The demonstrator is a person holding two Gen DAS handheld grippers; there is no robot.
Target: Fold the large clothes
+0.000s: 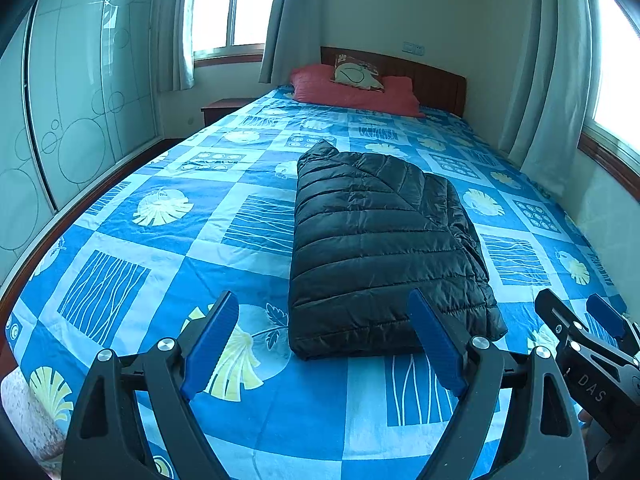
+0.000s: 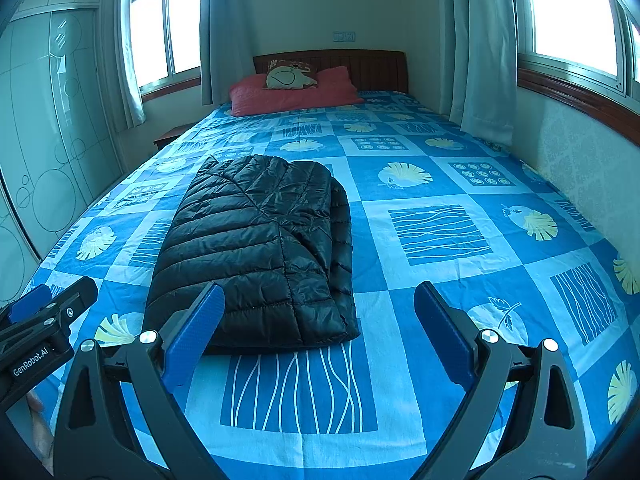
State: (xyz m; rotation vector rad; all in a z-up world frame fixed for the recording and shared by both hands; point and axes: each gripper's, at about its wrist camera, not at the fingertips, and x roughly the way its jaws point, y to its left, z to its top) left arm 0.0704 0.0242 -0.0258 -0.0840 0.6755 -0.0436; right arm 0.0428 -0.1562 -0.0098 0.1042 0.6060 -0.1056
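A black quilted puffer jacket (image 1: 380, 248) lies folded into a thick rectangle on the blue patterned bedspread (image 1: 160, 248), also seen as the jacket (image 2: 256, 248) in the right wrist view. My left gripper (image 1: 326, 304) hovers open just short of the jacket's near edge, nothing between its blue pads. My right gripper (image 2: 318, 296) is open too, empty, near the jacket's near right corner. Each gripper shows at the other view's edge: the right gripper (image 1: 580, 312) and the left gripper (image 2: 52, 292).
A red pillow (image 1: 352, 92) with a small patterned cushion (image 1: 358, 72) rests against the wooden headboard (image 1: 436, 80). Glass wardrobe doors (image 1: 80, 92) run along the left of the bed. A wall and curtains (image 2: 480, 48) border the right side. A nightstand (image 1: 224, 110) stands at the far left.
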